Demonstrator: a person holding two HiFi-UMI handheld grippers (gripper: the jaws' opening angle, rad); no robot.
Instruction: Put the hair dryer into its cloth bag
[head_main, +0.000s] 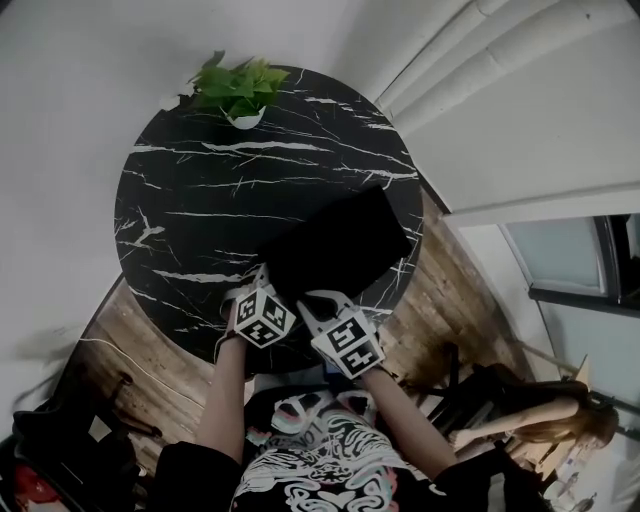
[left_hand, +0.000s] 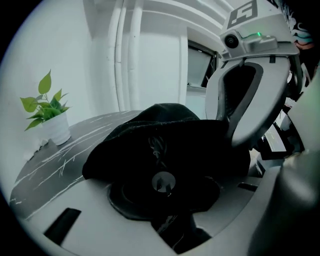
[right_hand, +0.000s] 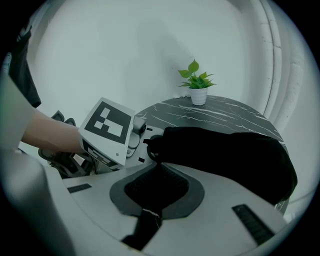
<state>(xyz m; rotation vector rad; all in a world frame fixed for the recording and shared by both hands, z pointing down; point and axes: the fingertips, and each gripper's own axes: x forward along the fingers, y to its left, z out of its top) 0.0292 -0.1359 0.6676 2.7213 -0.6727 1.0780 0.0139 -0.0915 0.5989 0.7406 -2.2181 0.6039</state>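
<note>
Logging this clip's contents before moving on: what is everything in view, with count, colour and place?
table: one, round, black with white veins, middle of the head view
potted plant: one, green leaves, white pot, table's far edge
cloth bag: one, black, table's near right part; no hair dryer visible
floor: brown wood, around the table
second person: one, lower right, off the table
left gripper: one, white, closed on the bag's near edge
right gripper: one, white, closed on the bag beside it
forearms: two, bare, behind the grippers
</note>
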